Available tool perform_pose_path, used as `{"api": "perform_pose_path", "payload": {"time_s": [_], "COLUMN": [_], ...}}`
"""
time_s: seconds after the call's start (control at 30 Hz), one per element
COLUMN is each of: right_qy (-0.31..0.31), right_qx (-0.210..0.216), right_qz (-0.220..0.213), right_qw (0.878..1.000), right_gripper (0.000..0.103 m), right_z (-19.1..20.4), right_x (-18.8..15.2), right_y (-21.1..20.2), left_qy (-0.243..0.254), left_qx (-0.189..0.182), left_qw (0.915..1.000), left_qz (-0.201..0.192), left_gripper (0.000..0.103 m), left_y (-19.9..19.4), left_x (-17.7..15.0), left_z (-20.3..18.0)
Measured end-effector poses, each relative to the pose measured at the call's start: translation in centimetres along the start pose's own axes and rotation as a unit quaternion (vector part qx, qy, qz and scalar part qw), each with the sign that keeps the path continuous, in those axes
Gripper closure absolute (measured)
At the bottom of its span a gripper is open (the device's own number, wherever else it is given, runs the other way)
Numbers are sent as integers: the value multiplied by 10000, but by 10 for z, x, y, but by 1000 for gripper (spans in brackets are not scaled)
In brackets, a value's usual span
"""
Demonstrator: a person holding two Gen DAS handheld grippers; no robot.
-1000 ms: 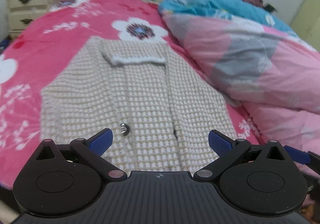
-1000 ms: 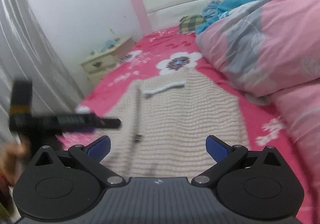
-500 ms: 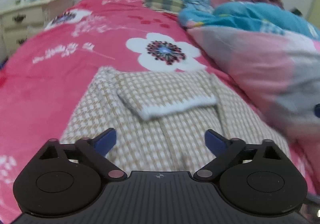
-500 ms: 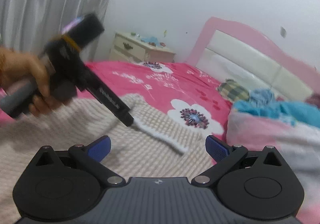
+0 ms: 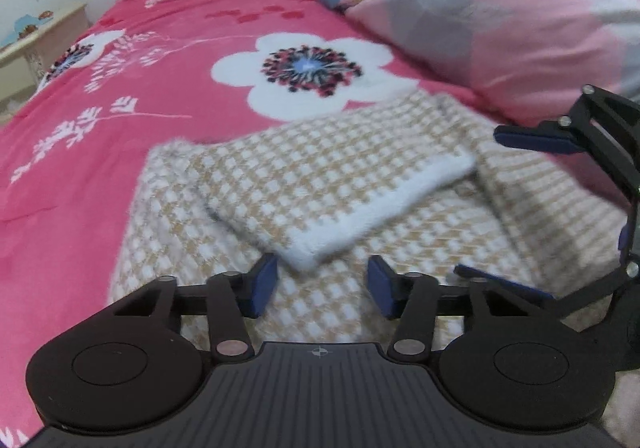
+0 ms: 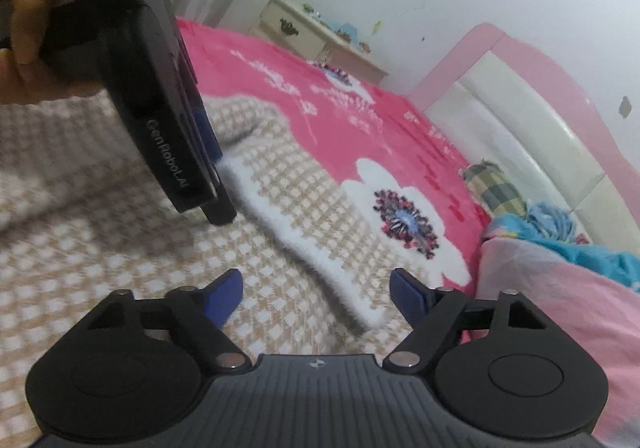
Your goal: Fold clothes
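The left hand-held gripper [image 5: 322, 282] hangs low over the garment with its blue pads spread and nothing between them, lined up on the near corner of the folded-in sleeve cuff [image 5: 340, 232]; the right hand-held gripper [image 6: 316, 294] is likewise spread and empty, poised just short of the same white-trimmed edge further along. The step in hand looks like taking hold of that upper part to fold it down. To do it well, each gripper should probably close on the full thickness of cloth at the white band, not on the top layer alone, and both should lift together so the fabric travels flat without dragging the layer beneath. The left one sits close to the cuff corner, so a short forward push before closing seems enough. The sweater [image 5: 400, 248] is a thick, fuzzy knit in a beige-and-white check, lying flat on the bed [image 5: 160, 87] over a bright pink sheet with large white flowers, near the bunched pink and blue quilt [image 5: 520, 27] on the right side. One sleeve is already turned in across the body, its soft white trim forming a slanted line. Both views are somewhat blurred, so finer seams are hard to make out.
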State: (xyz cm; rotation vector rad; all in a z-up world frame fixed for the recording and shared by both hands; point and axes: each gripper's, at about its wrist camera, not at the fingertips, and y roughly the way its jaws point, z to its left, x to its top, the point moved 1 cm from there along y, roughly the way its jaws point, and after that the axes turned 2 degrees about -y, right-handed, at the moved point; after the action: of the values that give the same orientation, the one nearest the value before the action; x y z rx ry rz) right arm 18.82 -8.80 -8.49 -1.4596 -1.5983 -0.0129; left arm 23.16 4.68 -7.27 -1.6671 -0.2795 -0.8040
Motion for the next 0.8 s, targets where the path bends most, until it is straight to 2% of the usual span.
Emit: {"api": "perform_pose_path", "payload": {"time_s": [0.03,0.07,0.1,0.2,0.27,0.33,0.4,0.43,0.57,0.67,0.73,0.8], "right_qy": [32,62,91,131,187,368,522,599,907,1137,1290,1443], "right_qx": [4,-14,-48,-86,-47,62,86,99,149,186,211,235], "right_qz": [9,-15,-53,-112,-101,-65,-64,-63,-60,-57,-56,-54], "right_qw": [10000,10000,9999,9998,9998,9993,9986,9981,9957,9933,9914,9892], "right_gripper": [25,25,26,28,37,58,74,77,82,82,81,81], "right_z": [0,-1,-1,-2,-4,-7,-10,-11,-16,-19,-22,-24], "right_x": [0,0,1,3,6,10,11,11,13,14,15,16], "right_y": [6,10,15,28,35,39,42,43,47,50,53,55], "left_qy": [-16,-32,-48,-93,-8,13,-31,-60,-158,-369,-296,-474], "left_qx": [57,115,172,345,446,568,648,677,1009,1062,1078,858], "left_qw": [10000,9999,9998,9992,9986,9977,9970,9967,9938,9932,9934,9947], "left_qz": [-31,-62,-93,-186,-267,-360,-433,-454,-432,-289,-254,-316], "left_gripper": [66,80,85,89,94,97,97,98,103,103,103,103], "left_y": [1,3,4,8,8,6,4,4,7,14,16,8], "left_x": [0,0,0,-1,1,3,7,9,20,21,18,17], "left_z": [1,2,3,5,5,6,11,14,33,51,51,52]}}
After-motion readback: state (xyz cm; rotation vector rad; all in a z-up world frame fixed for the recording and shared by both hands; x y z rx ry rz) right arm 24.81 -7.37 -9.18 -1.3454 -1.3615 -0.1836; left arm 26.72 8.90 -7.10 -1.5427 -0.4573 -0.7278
